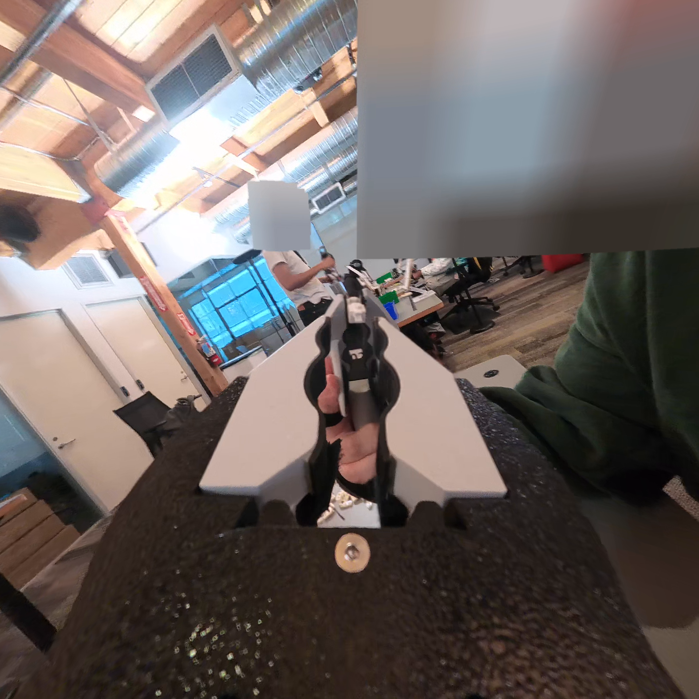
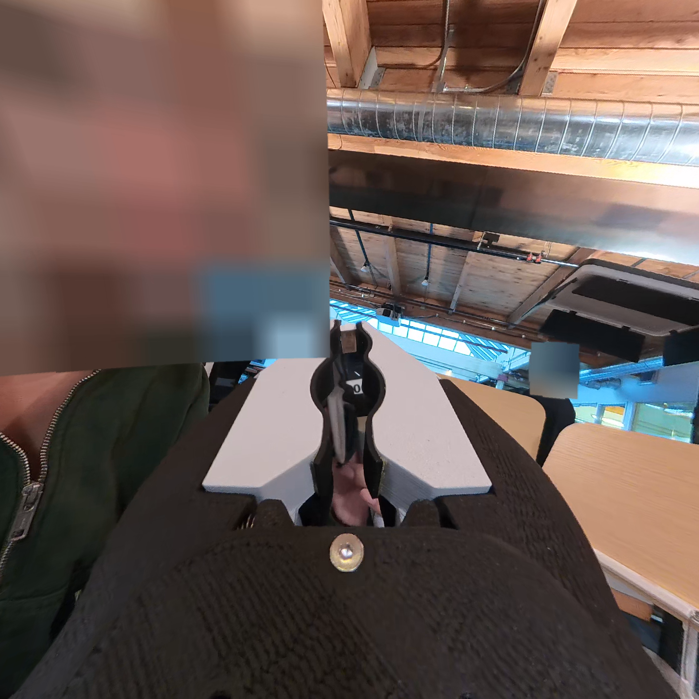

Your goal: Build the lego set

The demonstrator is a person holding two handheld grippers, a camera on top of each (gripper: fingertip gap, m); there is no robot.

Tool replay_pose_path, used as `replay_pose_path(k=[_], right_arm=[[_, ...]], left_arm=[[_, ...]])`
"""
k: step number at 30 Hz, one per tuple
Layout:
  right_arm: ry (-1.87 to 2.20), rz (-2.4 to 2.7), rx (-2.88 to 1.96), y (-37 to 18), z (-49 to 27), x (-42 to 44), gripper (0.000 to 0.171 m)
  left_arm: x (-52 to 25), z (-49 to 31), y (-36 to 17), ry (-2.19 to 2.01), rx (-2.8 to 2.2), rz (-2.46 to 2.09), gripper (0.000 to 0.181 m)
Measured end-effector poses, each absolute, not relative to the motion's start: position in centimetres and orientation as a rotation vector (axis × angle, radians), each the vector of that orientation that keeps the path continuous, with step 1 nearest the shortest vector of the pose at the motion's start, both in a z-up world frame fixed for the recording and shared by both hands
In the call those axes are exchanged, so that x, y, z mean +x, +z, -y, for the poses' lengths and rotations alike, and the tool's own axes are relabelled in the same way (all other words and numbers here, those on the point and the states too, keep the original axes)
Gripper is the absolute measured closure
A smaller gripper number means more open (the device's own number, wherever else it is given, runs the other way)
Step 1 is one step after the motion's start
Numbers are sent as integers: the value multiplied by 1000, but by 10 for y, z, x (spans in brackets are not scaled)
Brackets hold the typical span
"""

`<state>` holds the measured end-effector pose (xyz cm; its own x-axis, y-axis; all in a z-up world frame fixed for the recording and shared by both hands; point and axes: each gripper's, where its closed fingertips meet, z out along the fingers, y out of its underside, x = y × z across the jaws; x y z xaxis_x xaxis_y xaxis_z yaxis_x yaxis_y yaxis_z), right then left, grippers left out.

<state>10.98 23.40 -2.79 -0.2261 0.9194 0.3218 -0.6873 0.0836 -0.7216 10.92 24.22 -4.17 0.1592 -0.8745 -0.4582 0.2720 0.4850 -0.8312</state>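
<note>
Lego piece (image 2: 348, 341), small, tan | right gripper (image 2: 350, 342) clamps it | left gripper (image 1: 353, 321) nearly closed, grip unclear

**Timbered open office, bright panes**

Overhead, exposed wooden ceiling beams (image 2: 435, 151) and ribbed silver metal ducts (image 2: 510, 121). Beyond, blue-lit gridded windows (image 1: 234, 306), white closed doors (image 1: 49, 378), patterned grey-brown carpet (image 1: 529, 321). Nearby, pale wood-topped tables (image 2: 624, 491); farther off, black wheeled office chairs (image 1: 472, 299) beside cluttered grey desks (image 1: 420, 306).
</note>
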Motion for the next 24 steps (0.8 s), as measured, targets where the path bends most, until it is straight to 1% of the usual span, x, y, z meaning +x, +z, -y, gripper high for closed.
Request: replay_pose_path(k=[2, 5, 12, 13, 15, 17, 19, 21, 24], right_arm=[[1528, 966, -323, -28, -234, 109, 165], [1522, 966, -325, -29, -235, 109, 165], [1463, 917, -341, -29, -245, 111, 165], [1438, 886, -339, -27, -250, 115, 162], [1354, 786, -358, -19, -266, 131, 147], [1165, 622, -426, -14, -295, 161, 139], [941, 406, -514, -21, -329, 204, 138], [675, 267, -646, -50, -358, 240, 138], [216, 314, -841, -110, -384, 266, 136]], left_arm=[[109, -239, -41, -923, -656, -1128, 165], [108, -240, -41, -908, -655, -1127, 177], [109, -250, -43, -838, -699, -1125, 177], [109, -253, -43, -822, -710, -1116, 176], [109, -264, -45, -769, -753, -1082, 177], [107, -277, -50, -725, -825, -1005, 177], [109, -287, -59, -712, -906, -898, 176], [116, -292, -82, -697, -1008, -824, 176], [130, -291, -126, -631, -1105, -780, 176]])
